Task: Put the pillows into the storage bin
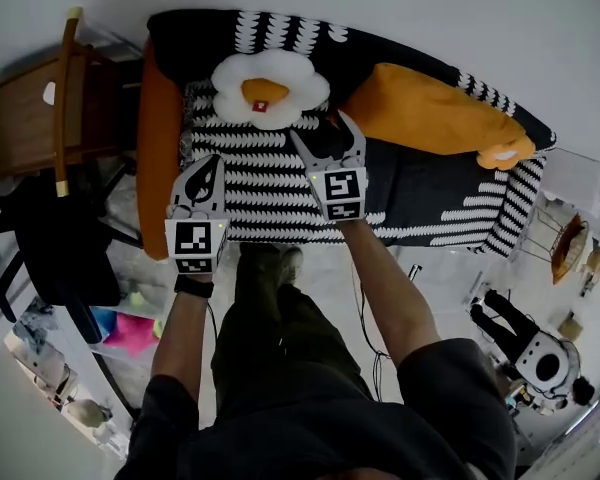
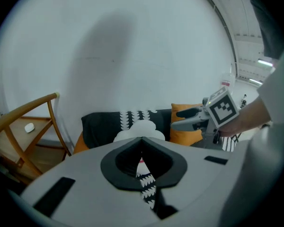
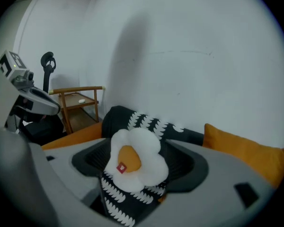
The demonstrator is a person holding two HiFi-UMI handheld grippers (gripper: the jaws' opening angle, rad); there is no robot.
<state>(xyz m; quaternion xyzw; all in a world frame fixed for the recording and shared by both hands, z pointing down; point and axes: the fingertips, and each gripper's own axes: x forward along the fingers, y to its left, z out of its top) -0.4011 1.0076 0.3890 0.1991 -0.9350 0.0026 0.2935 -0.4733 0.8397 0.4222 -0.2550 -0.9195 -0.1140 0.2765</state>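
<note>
A fried-egg pillow (image 1: 270, 90) (image 3: 135, 160) lies on the sofa's black-and-white cover (image 1: 270, 193), against a black patterned back cushion (image 1: 240, 33) (image 2: 109, 124). A long orange pillow (image 1: 430, 113) (image 3: 246, 148) leans at the sofa's right. Another orange pillow (image 1: 160, 158) stands along its left end. My right gripper (image 1: 322, 128) (image 3: 137, 150) hangs open just short of the egg pillow, with nothing between its jaws. My left gripper (image 1: 206, 180) (image 2: 142, 138) hovers over the seat's left part, its jaws shut on nothing. The right gripper (image 2: 189, 118) also shows in the left gripper view.
A wooden chair (image 1: 65, 98) (image 2: 28, 122) stands left of the sofa, a black office chair (image 1: 50, 238) nearer me. A wire side table (image 1: 570, 233) is at the right end. My foot (image 1: 270, 266) is near the sofa's front edge, and cables (image 1: 365, 313) lie on the floor.
</note>
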